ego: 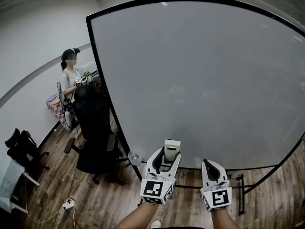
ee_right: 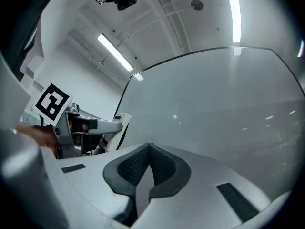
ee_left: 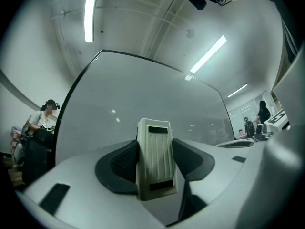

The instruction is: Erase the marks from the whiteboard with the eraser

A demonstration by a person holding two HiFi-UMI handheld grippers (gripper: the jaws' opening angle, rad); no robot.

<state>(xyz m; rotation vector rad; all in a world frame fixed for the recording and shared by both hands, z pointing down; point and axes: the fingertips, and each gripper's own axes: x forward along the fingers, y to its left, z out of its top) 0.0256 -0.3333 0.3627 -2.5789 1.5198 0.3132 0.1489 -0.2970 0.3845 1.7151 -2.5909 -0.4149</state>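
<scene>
**A:** Far left?
**B:** A seated person [ego: 70, 78] by the wall. A black office chair [ego: 95, 137] stands by the board's left edge.
**A:** The board?
**B:** The whiteboard [ego: 200, 80] is upright and fills centre and right.
**A:** Tools?
**B:** The left gripper [ego: 167, 154] is low before the board, jaws clamped on the white eraser [ego: 172, 146], which stands upright between the pads. Contact with the board: cannot tell. The right gripper [ego: 208, 164] is just beside it, jaws pressed together, nothing between them.

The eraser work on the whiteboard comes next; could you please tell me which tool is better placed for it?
Left. The left tool is shut on the eraser, facing the whiteboard; the right tool is shut and empty.
</scene>
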